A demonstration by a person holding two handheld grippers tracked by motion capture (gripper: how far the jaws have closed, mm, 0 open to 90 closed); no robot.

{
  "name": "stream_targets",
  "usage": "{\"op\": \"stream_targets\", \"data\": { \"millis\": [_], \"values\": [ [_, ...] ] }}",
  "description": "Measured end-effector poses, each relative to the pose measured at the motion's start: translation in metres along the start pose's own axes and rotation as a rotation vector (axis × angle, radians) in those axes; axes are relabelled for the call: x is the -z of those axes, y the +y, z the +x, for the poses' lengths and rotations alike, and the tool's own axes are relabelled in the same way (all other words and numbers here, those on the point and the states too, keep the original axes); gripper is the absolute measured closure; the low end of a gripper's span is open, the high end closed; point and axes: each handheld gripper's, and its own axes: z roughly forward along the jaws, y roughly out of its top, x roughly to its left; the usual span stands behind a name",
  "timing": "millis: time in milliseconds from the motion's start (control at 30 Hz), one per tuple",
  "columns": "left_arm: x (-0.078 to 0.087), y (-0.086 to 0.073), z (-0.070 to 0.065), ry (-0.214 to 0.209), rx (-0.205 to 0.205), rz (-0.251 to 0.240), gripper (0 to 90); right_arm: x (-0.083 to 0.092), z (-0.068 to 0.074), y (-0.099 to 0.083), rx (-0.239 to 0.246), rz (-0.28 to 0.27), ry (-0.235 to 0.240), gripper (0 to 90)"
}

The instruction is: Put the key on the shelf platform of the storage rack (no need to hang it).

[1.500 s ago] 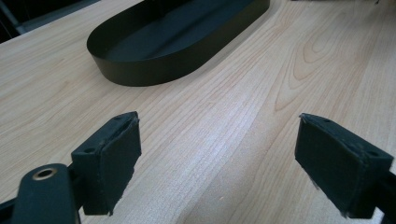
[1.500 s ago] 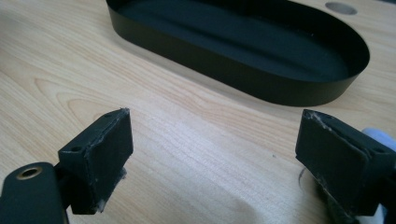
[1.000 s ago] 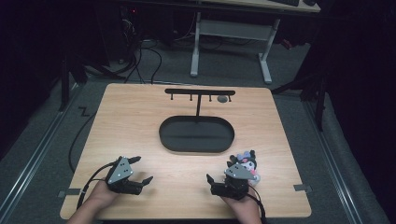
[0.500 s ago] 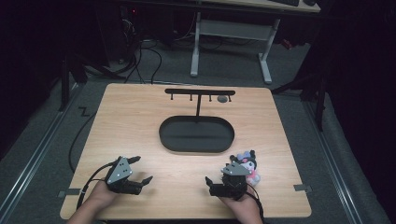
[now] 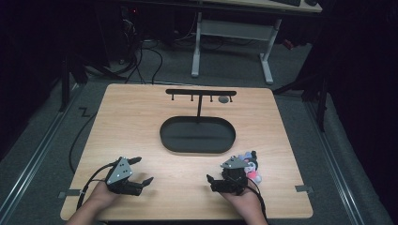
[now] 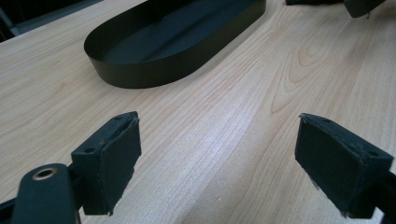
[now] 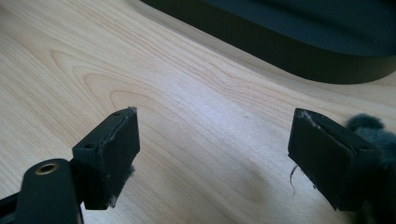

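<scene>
My left gripper [image 5: 142, 170] rests low over the wooden table [image 5: 131, 122] near its front left, open, with bare wood between its jaws [image 6: 219, 154]. My right gripper [image 5: 223, 174] sits at the front right, open. Its jaws have just been closing, and only bare wood lies between them [image 7: 215, 149]. A small plush toy [image 5: 251, 166], dark, white and pink, lies just right of that gripper. Its dark fuzz [image 7: 369, 128] shows behind the right jaw, outside the gap.
A black oval tray [image 5: 164, 136] stands mid-table, ahead of both grippers [image 6: 140, 74]. Behind it rises a black T-shaped stand [image 5: 200, 93] with small hooks, and a small grey object [image 5: 224, 99] hangs near its right end. Cables and desk legs lie beyond the table.
The right gripper has shifted slightly beside the plush toy. The left gripper has kept still.
</scene>
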Motion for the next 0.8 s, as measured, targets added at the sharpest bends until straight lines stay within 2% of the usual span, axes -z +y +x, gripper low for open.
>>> {"op": "stream_targets", "data": {
  "millis": [167,200,300,333,467,633,800],
  "values": [
    [0.0,0.0,-0.002,0.004,-0.018,0.004,15.4,0.002,0.0,0.006,-0.03,0.05,0.0,17.2],
    [0.0,0.0,-0.003,0.004,-0.023,0.004,15.4,0.003,0.0,0.008,-0.044,0.075,0.032,20.0],
    [0.0,0.0,-0.003,0.005,-0.021,0.004,15.4,0.003,0.001,0.009,-0.039,0.086,0.045,19.4],
    [0.001,0.0,-0.003,0.005,-0.022,0.003,15.4,0.003,0.004,0.013,-0.037,0.113,0.042,19.1],
    [0.001,0.0,-0.003,0.007,-0.024,0.003,15.4,0.001,0.007,0.018,-0.018,0.138,0.04,18.2],
    [0.001,-0.001,-0.004,0.008,-0.034,-0.002,15.4,-0.003,0.01,0.022,-0.024,0.178,0.058,18.2],
    [0.002,-0.001,-0.004,0.007,-0.03,-0.004,15.4,-0.007,0.011,0.025,-0.024,0.221,0.054,16.9]
  ]
}}
